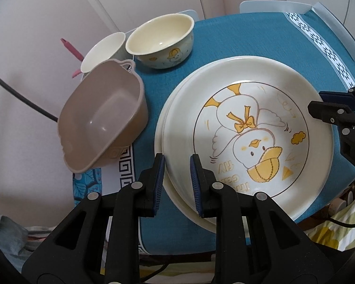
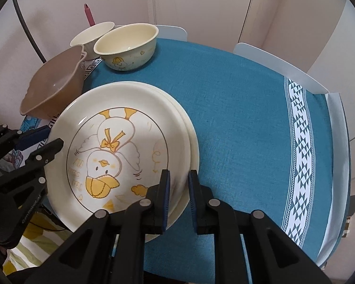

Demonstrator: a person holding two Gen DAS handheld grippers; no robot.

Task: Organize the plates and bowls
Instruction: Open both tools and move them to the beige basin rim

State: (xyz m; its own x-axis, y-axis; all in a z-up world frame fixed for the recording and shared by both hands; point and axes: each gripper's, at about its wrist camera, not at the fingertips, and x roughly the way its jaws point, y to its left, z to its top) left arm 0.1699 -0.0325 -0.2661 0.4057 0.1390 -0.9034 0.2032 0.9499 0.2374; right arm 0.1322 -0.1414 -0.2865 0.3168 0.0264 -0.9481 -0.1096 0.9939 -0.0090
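Note:
A cream plate with a yellow duck drawing (image 1: pixel 248 132) lies on top of another plate (image 1: pixel 189 209) on the blue tablecloth; it also shows in the right wrist view (image 2: pixel 120 146). My left gripper (image 1: pixel 177 182) is open, its jaws straddling the left rim of the plates. My right gripper (image 2: pixel 179 194) is open, its jaws straddling the right rim. A brown bowl (image 1: pixel 104 118) stands at the table's left edge. Behind it are a cream duck bowl (image 1: pixel 161 40) and a white bowl (image 1: pixel 101 52).
The tablecloth (image 2: pixel 248 118) has a white patterned band (image 2: pixel 300 153) on the right. White chair backs (image 2: pixel 281 66) stand behind the table. A pink utensil (image 2: pixel 89 14) sticks up behind the white bowl. A black cable (image 1: pixel 23 97) runs at the left.

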